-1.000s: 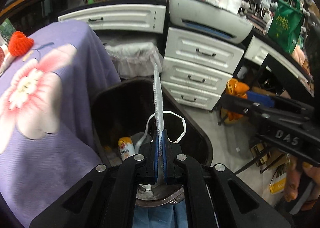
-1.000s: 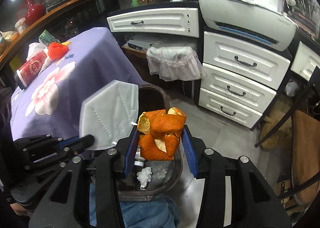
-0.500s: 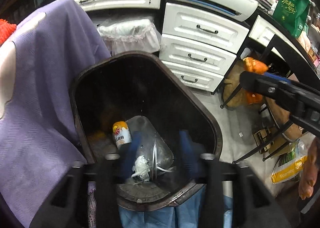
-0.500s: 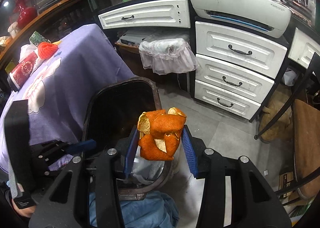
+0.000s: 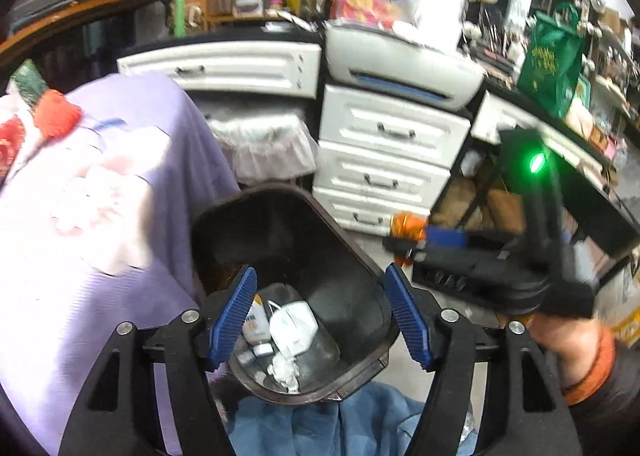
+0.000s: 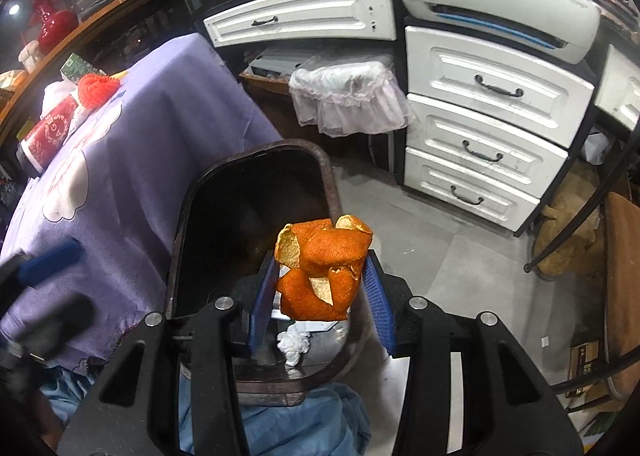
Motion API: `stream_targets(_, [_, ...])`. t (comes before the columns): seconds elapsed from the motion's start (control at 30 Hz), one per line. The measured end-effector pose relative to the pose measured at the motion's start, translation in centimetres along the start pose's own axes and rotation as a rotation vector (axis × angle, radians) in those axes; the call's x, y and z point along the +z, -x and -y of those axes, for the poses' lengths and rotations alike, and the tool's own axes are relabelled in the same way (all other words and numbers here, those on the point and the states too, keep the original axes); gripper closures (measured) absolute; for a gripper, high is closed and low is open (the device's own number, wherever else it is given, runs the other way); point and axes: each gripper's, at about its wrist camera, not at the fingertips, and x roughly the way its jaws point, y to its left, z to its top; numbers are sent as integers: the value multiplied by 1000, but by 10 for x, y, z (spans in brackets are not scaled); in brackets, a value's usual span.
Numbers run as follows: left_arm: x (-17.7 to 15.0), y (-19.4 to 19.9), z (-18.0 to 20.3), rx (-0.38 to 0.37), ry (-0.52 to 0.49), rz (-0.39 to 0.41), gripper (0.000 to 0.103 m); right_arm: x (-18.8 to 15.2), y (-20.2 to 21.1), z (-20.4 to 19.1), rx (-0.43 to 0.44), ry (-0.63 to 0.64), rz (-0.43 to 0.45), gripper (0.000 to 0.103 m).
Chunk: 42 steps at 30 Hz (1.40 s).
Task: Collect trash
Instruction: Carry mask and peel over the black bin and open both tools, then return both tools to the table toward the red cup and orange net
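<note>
Between the blue pads of the right gripper (image 6: 320, 296): one clump of orange peel (image 6: 322, 270), curled, orange outside and pale inside, clamped at both sides and standing up above the fingertips. It hangs over the near right rim of the trash bin (image 6: 256, 160), above the opening.

Trash bin: dark, rounded-rectangular, open-topped, set on the floor against the hanging edge of the purple tablecloth (image 6: 160, 128). On its bottom lie a white face mask (image 5: 294, 330) with its ear loops, a small yellow-and-white can (image 5: 256, 326) just left of the mask, and a crumpled white tissue (image 5: 284, 370) at the near end.

Left gripper (image 5: 322, 312): jaws apart, having just been opening, nothing between them; seen through the gap is the bin's interior with the mask below. In the right wrist view it shows only as a blur at the left edge.

Tablecloth: purple with a pale flower print, covering a table left of the bin. Near its far corner rest a red knitted item (image 6: 96, 90) and a red printed cup (image 6: 50, 132) lying on its side.

Behind the bin: white drawer unit (image 6: 488, 128) with dark handles, a frilled white cover (image 6: 348, 96) on something low beside it, grey tiled floor. Blue cloth (image 6: 304, 420) shows at the bin's near edge, under the grippers.
</note>
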Motion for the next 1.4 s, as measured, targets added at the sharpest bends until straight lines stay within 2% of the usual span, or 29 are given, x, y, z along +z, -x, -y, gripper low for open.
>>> stream_targets(0.23, [13,28,-10,70,17,97,32,-3,-20,-34,53,67,-42,59])
stream_targets(0.43, [16,40,-23,88,49,129,27,-8,-42,-63,87,125,-87,59])
stream_targets(0.87, [7,59,-49,123,101,154,23,-24,-107,-80,23,169,-206,58])
stream_targets(0.97, [5,60,-52,130,110,153,22,-26,-116,-79,11,164,-220,46])
stream_targets(1.03, [3,61,-54,136,112,152,22,-27,-119,-78,4,154,-212,36])
stream_targets(1.2, [1,64,-57,140,117,154,20,-27,-112,-80,11,137,-194,35])
stream_targets(1.4, [1,72,-67,150,104,153,17,-18,-81,-86,17,153,-126,35])
